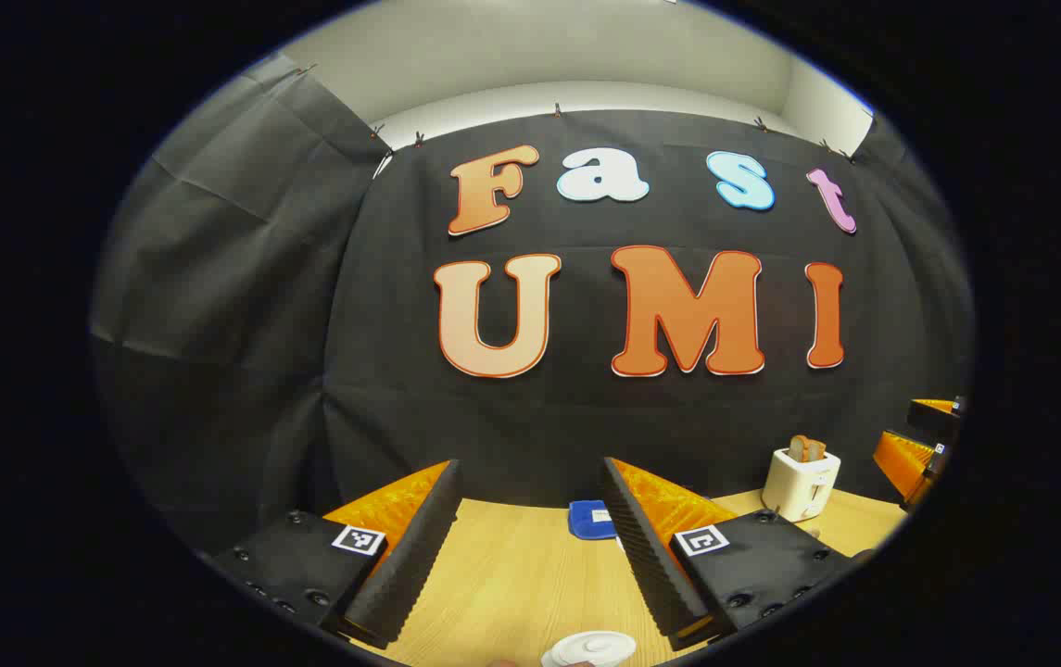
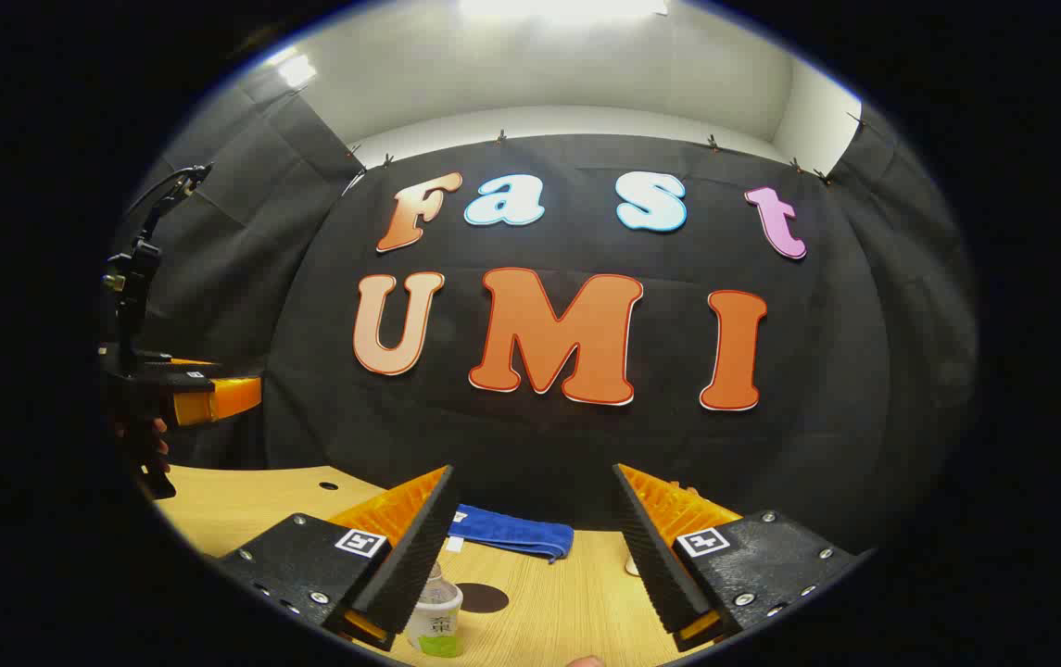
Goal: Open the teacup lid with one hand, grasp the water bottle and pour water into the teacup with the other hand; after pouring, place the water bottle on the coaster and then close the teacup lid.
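both tongs, left and right, are being held spread and empty above the counter. the teacup lid is being approached first, it seems; the water bottle is being left beside the dark coaster.

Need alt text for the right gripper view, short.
The right gripper hangs open over a wooden table, holding nothing, with a water bottle beside its left finger. Behind lie a dark round coaster and a blue cloth; the left gripper is held at far left.
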